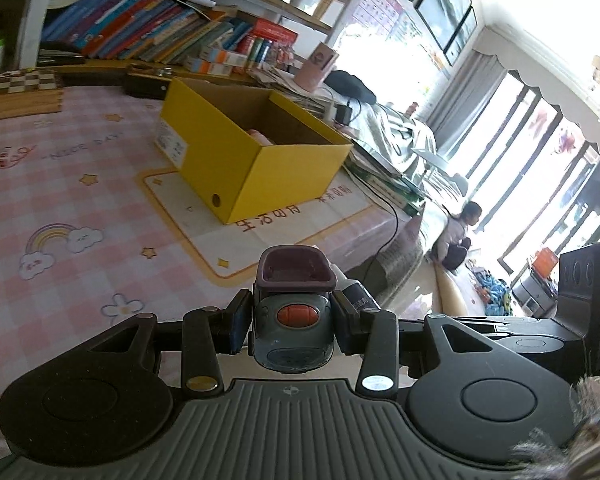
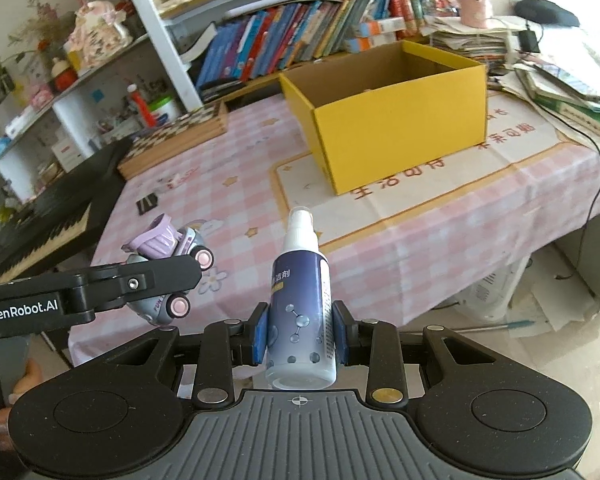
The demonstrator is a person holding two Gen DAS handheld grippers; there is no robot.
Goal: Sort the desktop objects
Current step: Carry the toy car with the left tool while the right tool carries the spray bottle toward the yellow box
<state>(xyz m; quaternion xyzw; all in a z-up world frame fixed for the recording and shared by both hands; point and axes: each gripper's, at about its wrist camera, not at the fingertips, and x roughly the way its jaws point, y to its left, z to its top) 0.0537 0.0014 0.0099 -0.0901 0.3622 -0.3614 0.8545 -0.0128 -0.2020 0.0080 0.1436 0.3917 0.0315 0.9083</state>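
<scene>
My left gripper (image 1: pixel 290 320) is shut on a grey and purple toy dump truck (image 1: pixel 294 312), held in the air at the table's near edge. In the right wrist view that truck (image 2: pixel 168 256) and the left gripper (image 2: pixel 172 276) show at the left. My right gripper (image 2: pixel 300 330) is shut on a blue spray bottle (image 2: pixel 302 300) with a white nozzle, held upright off the table's front edge. An open yellow cardboard box (image 1: pixel 256 148) stands on the pink checked tablecloth (image 1: pixel 80 184) beyond; it also shows in the right wrist view (image 2: pixel 396 132). Something pink lies inside it.
A wooden chessboard (image 2: pixel 176 140) lies at the table's back left, a keyboard (image 2: pixel 48 216) beside it. Books (image 2: pixel 284 36) line the shelf behind. Stacked papers and books (image 2: pixel 560 92) sit right of the box, with a black cable (image 2: pixel 598 184) over the edge.
</scene>
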